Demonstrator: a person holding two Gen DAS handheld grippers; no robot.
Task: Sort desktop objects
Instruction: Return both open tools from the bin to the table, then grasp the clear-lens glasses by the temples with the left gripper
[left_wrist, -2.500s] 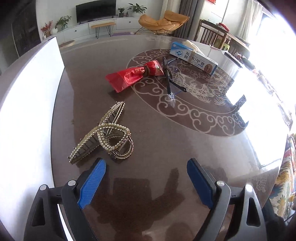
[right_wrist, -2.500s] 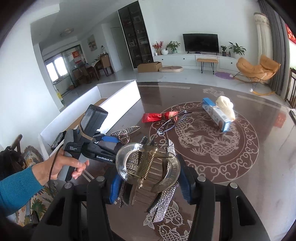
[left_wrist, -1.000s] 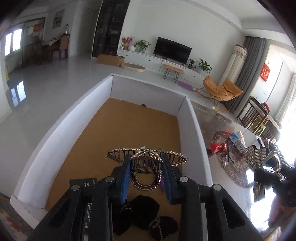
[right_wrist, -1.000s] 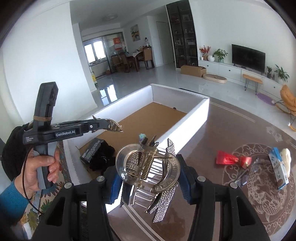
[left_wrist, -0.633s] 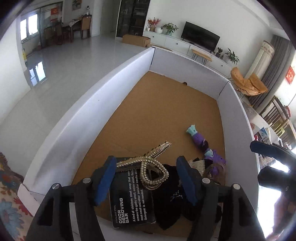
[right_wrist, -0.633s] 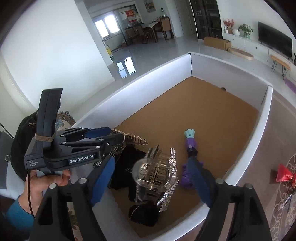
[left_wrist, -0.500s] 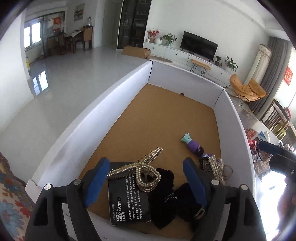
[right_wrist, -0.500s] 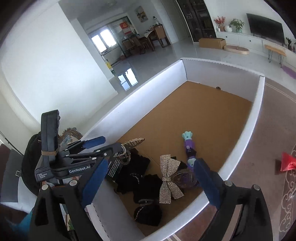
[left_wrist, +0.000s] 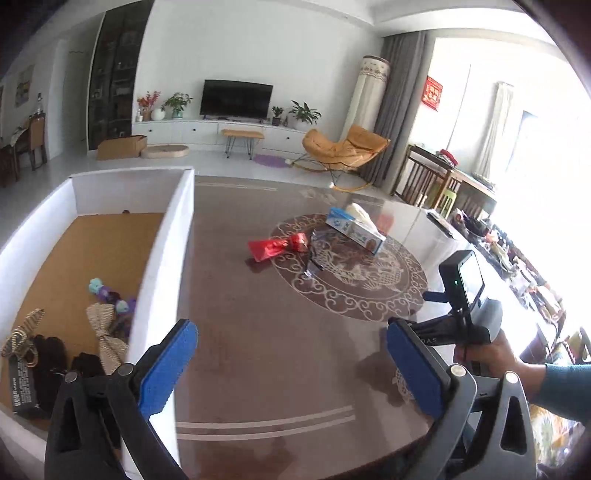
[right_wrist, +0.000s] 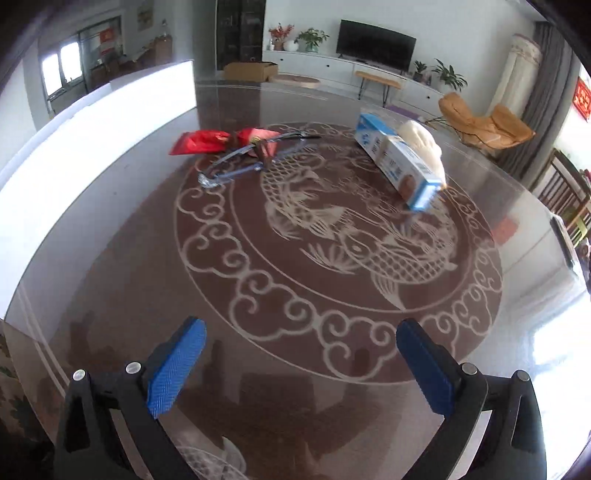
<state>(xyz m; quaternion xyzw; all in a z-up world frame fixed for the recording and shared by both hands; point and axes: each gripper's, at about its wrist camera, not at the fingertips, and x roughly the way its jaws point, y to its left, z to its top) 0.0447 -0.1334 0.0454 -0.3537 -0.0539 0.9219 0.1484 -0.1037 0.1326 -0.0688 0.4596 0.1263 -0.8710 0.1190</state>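
Glossy brown table (right_wrist: 147, 258) carries red packet (right_wrist: 207, 142), glasses (right_wrist: 243, 162), blue carton (right_wrist: 399, 162), white box (left_wrist: 162, 258).

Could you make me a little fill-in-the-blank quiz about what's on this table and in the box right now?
1. Both blue-padded grippers, left and right, are open and hold ____.
2. The crumpled red tube lies on the brown patterned ____.
3. The glittery beige bow clip lies inside the white-walled ____.

Missing words: nothing; table; box
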